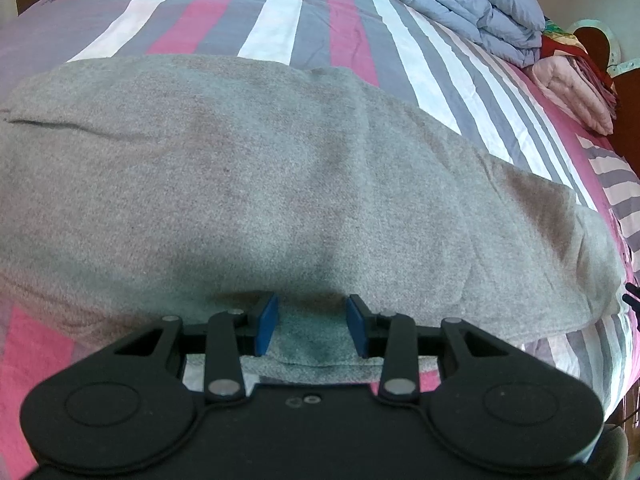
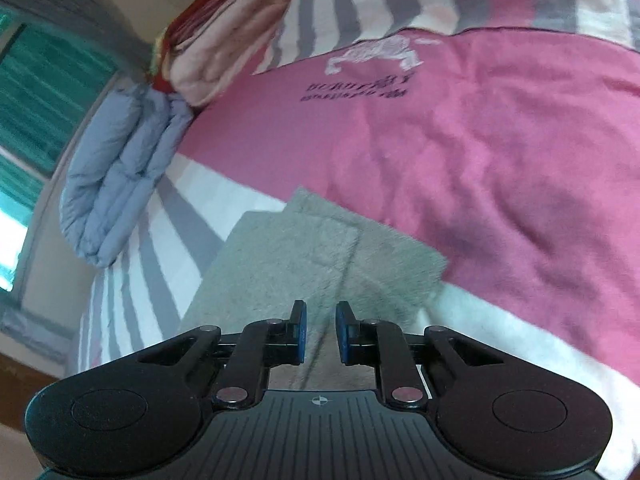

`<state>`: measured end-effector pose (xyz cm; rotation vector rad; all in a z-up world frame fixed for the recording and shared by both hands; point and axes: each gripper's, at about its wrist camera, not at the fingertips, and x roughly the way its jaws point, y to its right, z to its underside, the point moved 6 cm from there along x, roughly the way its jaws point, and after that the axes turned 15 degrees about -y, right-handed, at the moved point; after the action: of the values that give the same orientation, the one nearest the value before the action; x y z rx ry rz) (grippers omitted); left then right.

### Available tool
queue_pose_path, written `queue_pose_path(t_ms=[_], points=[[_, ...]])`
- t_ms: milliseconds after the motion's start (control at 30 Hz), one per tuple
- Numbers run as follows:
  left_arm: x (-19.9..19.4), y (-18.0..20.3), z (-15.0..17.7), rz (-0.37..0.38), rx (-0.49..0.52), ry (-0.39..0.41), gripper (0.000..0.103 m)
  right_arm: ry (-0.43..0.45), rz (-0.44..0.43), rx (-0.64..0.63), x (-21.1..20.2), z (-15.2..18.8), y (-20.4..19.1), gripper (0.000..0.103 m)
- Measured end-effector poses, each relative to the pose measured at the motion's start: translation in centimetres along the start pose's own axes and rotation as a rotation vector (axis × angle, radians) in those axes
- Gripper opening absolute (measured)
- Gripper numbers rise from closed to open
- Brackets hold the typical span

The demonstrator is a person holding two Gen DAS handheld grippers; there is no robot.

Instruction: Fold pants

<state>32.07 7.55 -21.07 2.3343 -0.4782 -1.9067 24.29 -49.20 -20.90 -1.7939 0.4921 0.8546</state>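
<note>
1. Fingers (image 1: 267,322) of the left gripper (image 1: 313,326) stood apart, straddling the near edge of the grey pants (image 1: 240,168).
2. The right gripper (image 2: 319,332) stood apart above the pants' end on the striped bedsheet (image 2: 500,140).
3. Folded quilts (image 1: 460,4) lay far right.

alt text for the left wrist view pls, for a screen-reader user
The open left gripper straddles the near edge of grey pants spread flat across a bed sheet striped pink, grey and white. A folded blue-grey duvet and folded pink bedding sit at the far right.
</note>
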Motion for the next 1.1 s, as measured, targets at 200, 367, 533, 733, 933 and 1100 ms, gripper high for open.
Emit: queue_pose_path(t_ms=[200, 367, 533, 733, 933, 1100], points=[[0.0, 0.1, -0.1, -0.003, 0.004, -0.003, 0.030, -0.051, -0.091, 0.054, 1.0, -0.5, 0.9, 0.017], [0.0, 0.2, -0.1, -0.008, 0.003, -0.003, 0.031, -0.069, -0.118, 0.114, 2.4, -1.2, 1.4, 0.017], [0.1, 0.1, -0.2, -0.009, 0.003, -0.002, 0.031, -0.056, -0.144, 0.113, 2.6, -1.7, 1.0, 0.011], [0.0, 0.1, -0.1, -0.005, 0.008, -0.002, 0.031, 0.052, -0.138, -0.062, -1.5, -1.4, -3.0, 0.004], [0.0, 0.0, 0.0, -0.002, 0.010, 0.005, 0.031, 0.132, -0.082, -0.196, -4.9, 0.1, -4.4, 0.004], [-0.1, 0.0, 0.1, -0.005, 0.007, 0.006, 0.031, 0.004, 0.035, -0.040, -0.5, 1.5, 1.7, 0.004]])
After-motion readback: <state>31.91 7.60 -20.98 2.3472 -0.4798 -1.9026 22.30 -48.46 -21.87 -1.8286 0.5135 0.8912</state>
